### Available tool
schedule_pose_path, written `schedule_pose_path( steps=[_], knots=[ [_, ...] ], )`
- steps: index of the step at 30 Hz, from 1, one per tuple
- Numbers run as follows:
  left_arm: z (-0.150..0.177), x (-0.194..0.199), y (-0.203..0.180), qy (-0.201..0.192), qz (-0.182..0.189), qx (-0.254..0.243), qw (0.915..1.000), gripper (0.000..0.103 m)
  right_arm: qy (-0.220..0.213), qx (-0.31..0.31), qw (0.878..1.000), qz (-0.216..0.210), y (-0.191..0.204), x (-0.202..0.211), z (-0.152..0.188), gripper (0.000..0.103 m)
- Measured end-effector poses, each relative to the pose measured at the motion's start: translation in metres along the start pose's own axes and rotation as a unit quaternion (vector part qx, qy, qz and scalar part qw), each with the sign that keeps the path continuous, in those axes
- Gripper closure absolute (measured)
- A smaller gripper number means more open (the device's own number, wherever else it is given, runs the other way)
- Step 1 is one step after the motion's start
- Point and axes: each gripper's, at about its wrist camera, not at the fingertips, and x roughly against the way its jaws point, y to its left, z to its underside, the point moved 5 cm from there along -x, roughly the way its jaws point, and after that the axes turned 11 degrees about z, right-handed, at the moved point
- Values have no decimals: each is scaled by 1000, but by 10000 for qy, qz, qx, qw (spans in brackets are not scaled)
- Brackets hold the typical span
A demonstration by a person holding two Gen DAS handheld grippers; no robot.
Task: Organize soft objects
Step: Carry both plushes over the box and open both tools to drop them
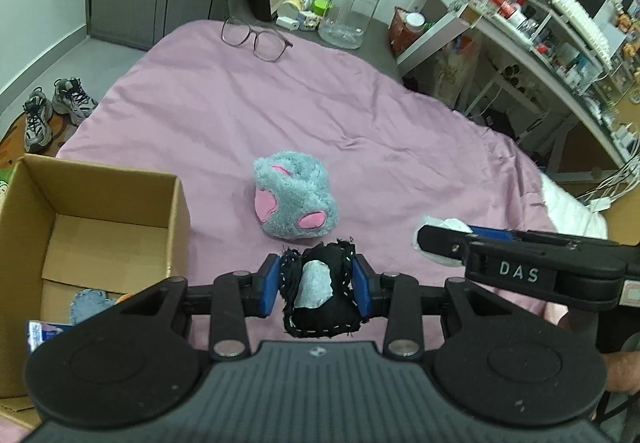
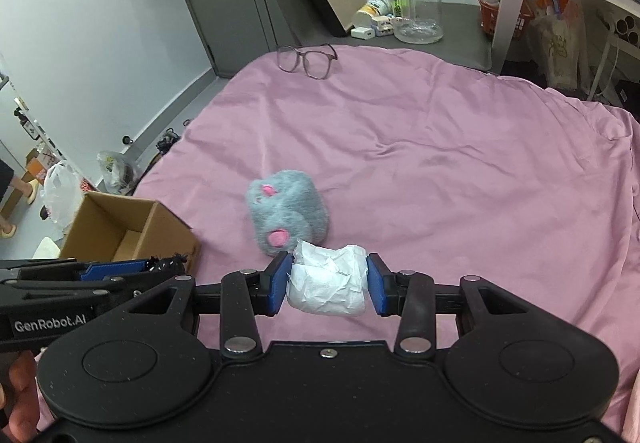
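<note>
My left gripper (image 1: pixel 316 283) is shut on a black stitched fabric pouch (image 1: pixel 320 303) with a grey patch, held over the pink bedspread (image 1: pixel 280 115). My right gripper (image 2: pixel 327 283) is shut on a crumpled white paper wad (image 2: pixel 328 283); that gripper also shows in the left wrist view (image 1: pixel 424 239) at the right. A grey and pink plush toy (image 1: pixel 294 201) lies on the bed just ahead of both grippers, and shows in the right wrist view (image 2: pixel 286 217). An open cardboard box (image 1: pixel 80 243) stands at the left, with a denim piece (image 1: pixel 88 305) inside.
Glasses (image 1: pixel 256 39) lie at the far end of the bed. A clear water jug (image 1: pixel 350 7) and small items stand beyond. A cluttered white desk (image 1: pixel 540 43) is at the right. Sneakers (image 1: pixel 52 111) are on the floor at the left.
</note>
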Motion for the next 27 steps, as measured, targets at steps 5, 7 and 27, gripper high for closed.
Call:
schedule_pose_path(
  steps=[5, 7, 27],
  knots=[
    [0, 20, 5, -111, -39, -15, 9999, 66, -119, 14, 9999, -64, 12, 16, 1, 63],
    [1, 26, 7, -136, -67, -5, 9999, 66, -143, 16, 9998, -110, 18, 21, 2, 63],
    [9, 84, 64, -315, -447, 218, 9983, 65, -286, 320, 9985, -350, 78, 48, 6, 63]
  ],
)
